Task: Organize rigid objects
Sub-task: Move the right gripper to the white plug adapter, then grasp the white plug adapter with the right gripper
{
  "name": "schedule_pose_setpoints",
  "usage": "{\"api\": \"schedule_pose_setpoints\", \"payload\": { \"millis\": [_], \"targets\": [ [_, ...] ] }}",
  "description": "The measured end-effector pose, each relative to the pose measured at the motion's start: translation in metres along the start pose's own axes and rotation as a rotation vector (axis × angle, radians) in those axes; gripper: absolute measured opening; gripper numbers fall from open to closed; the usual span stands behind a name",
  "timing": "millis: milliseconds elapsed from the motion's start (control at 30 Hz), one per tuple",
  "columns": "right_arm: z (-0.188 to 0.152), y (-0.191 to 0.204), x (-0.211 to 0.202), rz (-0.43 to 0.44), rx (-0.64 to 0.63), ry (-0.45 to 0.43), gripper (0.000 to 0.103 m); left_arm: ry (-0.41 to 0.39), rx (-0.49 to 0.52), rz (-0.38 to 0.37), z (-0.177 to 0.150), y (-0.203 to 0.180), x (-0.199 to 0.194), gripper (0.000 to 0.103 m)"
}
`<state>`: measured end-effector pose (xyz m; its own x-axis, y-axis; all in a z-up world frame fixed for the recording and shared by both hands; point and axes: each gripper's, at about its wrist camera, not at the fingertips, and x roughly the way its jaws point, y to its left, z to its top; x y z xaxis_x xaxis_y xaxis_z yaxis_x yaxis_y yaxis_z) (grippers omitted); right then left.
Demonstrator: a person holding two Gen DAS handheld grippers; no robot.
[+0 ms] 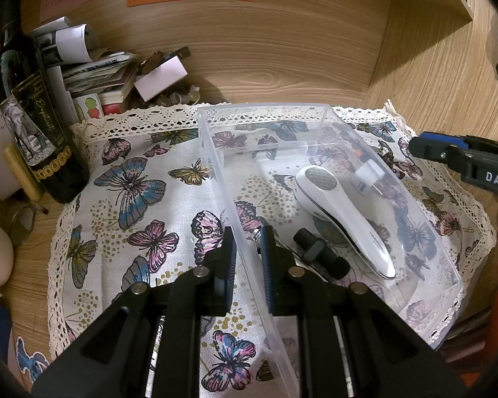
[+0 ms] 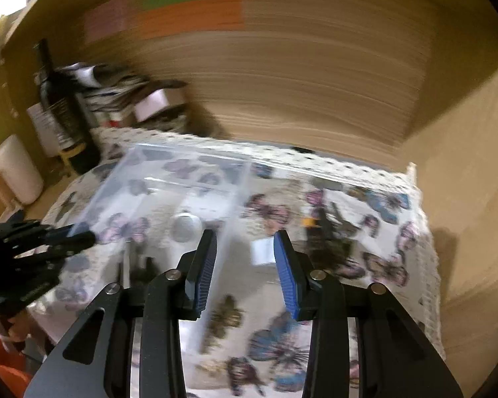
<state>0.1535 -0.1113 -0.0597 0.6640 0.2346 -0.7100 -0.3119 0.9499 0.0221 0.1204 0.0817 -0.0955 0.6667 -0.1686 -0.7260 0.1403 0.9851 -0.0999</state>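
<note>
A clear plastic bin (image 1: 425, 232) lies on the butterfly cloth (image 1: 132, 199). Inside it are a white handheld device (image 1: 342, 219), a black clip-like object (image 1: 318, 255) and a small white plug-like item (image 1: 368, 172). My left gripper (image 1: 247, 242) is shut on the bin's left wall, one finger inside, one outside. My right gripper (image 2: 245, 245) is open and empty, just right of the bin (image 2: 123, 179), above the cloth; its view is blurred. It also shows at the right edge of the left wrist view (image 1: 461, 159). The left gripper shows in the right wrist view (image 2: 59, 235).
A dark wine bottle (image 1: 33, 126) stands at the cloth's far left corner. A pile of papers, cards and small boxes (image 1: 109, 69) lies behind it. Wooden walls close the back and right. Glasses (image 1: 23, 219) lie left of the cloth.
</note>
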Motion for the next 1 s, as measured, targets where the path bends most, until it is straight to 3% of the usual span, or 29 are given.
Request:
{"api": "schedule_pose_setpoints", "payload": {
  "millis": [267, 767, 1000],
  "targets": [
    [-0.017, -0.043, 0.018, -0.053, 0.098, 0.076, 0.033, 0.001, 0.002, 0.001, 0.000, -0.001, 0.000, 0.015],
    [-0.017, -0.018, 0.069, -0.004, -0.014, 0.173, 0.033, 0.003, -0.006, -0.004, 0.001, -0.001, 0.003, 0.015],
    [-0.013, -0.020, 0.081, 0.026, -0.007, 0.194, 0.033, 0.002, -0.016, -0.002, 0.004, 0.003, 0.004, 0.015]
  ]
}}
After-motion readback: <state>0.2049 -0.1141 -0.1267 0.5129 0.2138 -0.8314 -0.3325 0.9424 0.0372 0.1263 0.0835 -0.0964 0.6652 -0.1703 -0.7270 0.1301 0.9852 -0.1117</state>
